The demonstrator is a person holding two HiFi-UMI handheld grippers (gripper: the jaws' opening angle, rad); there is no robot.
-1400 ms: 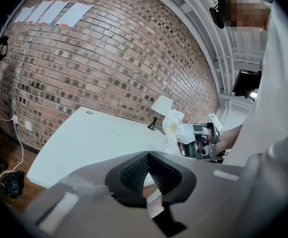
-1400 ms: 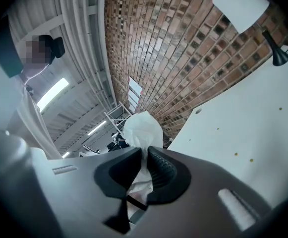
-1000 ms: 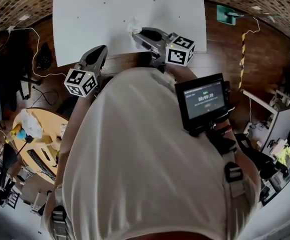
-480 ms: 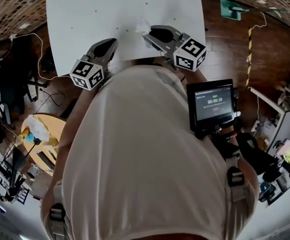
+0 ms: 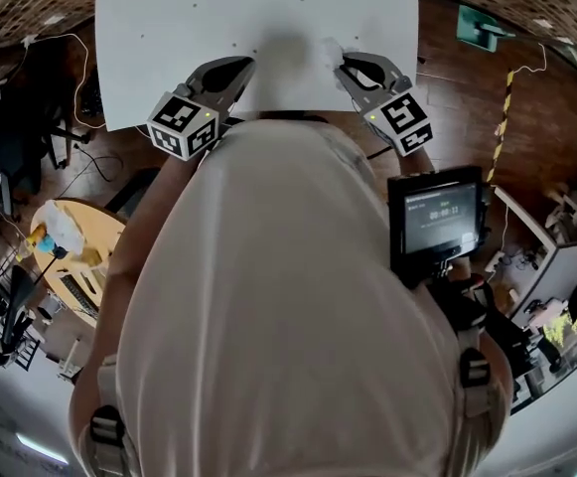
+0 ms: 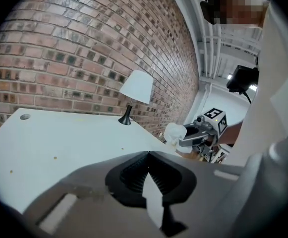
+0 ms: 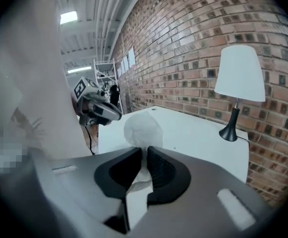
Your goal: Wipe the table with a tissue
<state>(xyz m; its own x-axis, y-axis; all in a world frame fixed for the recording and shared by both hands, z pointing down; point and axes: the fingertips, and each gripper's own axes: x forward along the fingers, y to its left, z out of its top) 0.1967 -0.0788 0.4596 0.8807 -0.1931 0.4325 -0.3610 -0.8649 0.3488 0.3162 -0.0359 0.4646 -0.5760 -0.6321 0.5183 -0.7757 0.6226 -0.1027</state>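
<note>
The white table (image 5: 268, 8) fills the top of the head view. My right gripper (image 5: 345, 62) reaches over its near edge at the right, shut on a crumpled white tissue (image 5: 329, 48). In the right gripper view the tissue (image 7: 143, 129) bulges out beyond the jaws, just above the tabletop (image 7: 193, 128). My left gripper (image 5: 245, 66) hangs over the near edge at the left, shut and holding nothing. The left gripper (image 6: 146, 156) looks across the tabletop (image 6: 59, 143) at the right gripper (image 6: 196, 134) and its tissue (image 6: 175, 132).
A white-shaded lamp (image 7: 238, 78) on a black stand rests at the table's far edge by the brick wall; the lamp (image 6: 136, 89) also shows in the left gripper view. Small specks dot the tabletop. A round wooden side table (image 5: 74, 256) with clutter stands on the floor at the left.
Both grippers have come forward over the table's near edge. The right one has swung to the right and rolled, carrying the tissue; the left one has moved in from beside the table.
</note>
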